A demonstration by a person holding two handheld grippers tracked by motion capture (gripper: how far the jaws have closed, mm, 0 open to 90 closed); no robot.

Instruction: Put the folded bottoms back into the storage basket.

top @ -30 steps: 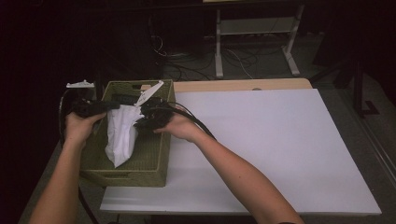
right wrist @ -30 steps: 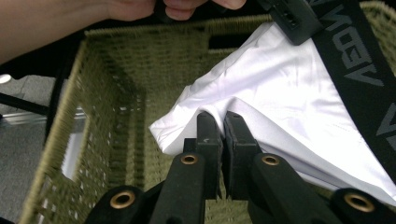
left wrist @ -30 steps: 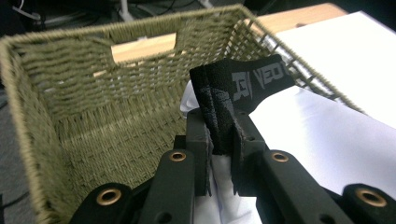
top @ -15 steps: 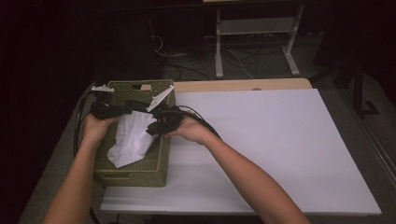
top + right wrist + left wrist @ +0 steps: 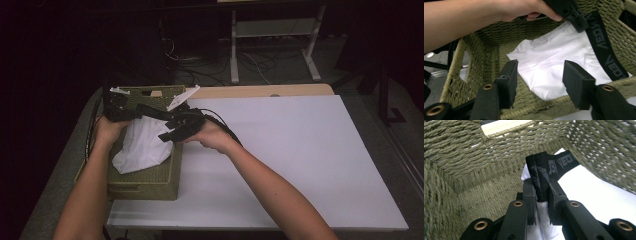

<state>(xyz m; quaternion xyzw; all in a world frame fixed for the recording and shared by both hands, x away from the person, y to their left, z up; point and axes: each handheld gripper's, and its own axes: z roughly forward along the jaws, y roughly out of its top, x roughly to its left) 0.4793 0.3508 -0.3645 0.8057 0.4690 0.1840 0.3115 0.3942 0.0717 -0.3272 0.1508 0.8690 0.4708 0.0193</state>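
Note:
An olive woven basket (image 5: 150, 182) stands at the table's left end. Inside it lies a white garment (image 5: 142, 145) with a black lettered waistband (image 5: 559, 163). My left gripper (image 5: 140, 114) hovers over the basket's far half, shut on the folded waistband (image 5: 541, 192), and the white cloth (image 5: 544, 227) hangs below it. My right gripper (image 5: 169, 134) is over the basket's right rim, open, its jaws wide apart above the white cloth (image 5: 554, 60) without touching it. The right gripper view also shows the left gripper (image 5: 574, 17) holding up the waistband (image 5: 604, 45).
A white board (image 5: 300, 160) covers the table to the right of the basket, with a wooden strip (image 5: 260, 91) along its far edge. Black cables (image 5: 222, 125) trail from the grippers. Beyond the table are a dark floor, loose cables and a white stand (image 5: 272, 30).
Both hands have moved right over the basket. The left gripper has drawn the waistband up and rightward, and the white garment has spread out wider. The right gripper stays open.

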